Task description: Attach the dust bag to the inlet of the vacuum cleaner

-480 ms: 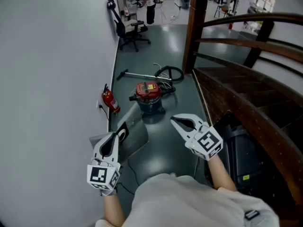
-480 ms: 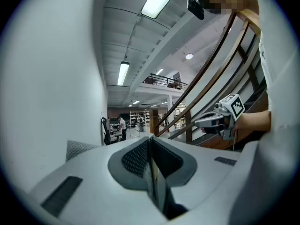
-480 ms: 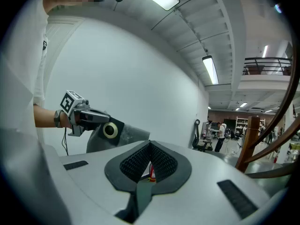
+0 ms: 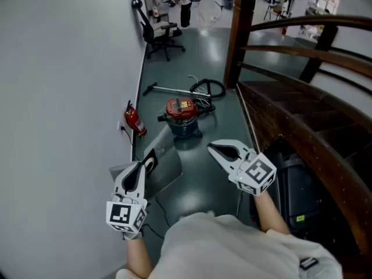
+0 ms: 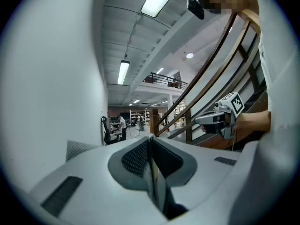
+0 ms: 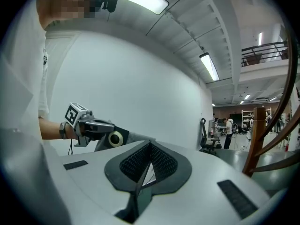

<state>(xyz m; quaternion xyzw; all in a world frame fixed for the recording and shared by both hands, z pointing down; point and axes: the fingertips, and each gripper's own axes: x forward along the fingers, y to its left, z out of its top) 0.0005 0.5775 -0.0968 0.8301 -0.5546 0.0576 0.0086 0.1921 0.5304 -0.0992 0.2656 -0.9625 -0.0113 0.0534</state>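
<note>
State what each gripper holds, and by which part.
Left gripper holds the dust bag by its black collar; right gripper has its jaws shut on nothing.

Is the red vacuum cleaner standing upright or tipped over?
Upright: in the head view the vacuum cleaner stands on its base, red top facing up.
</note>
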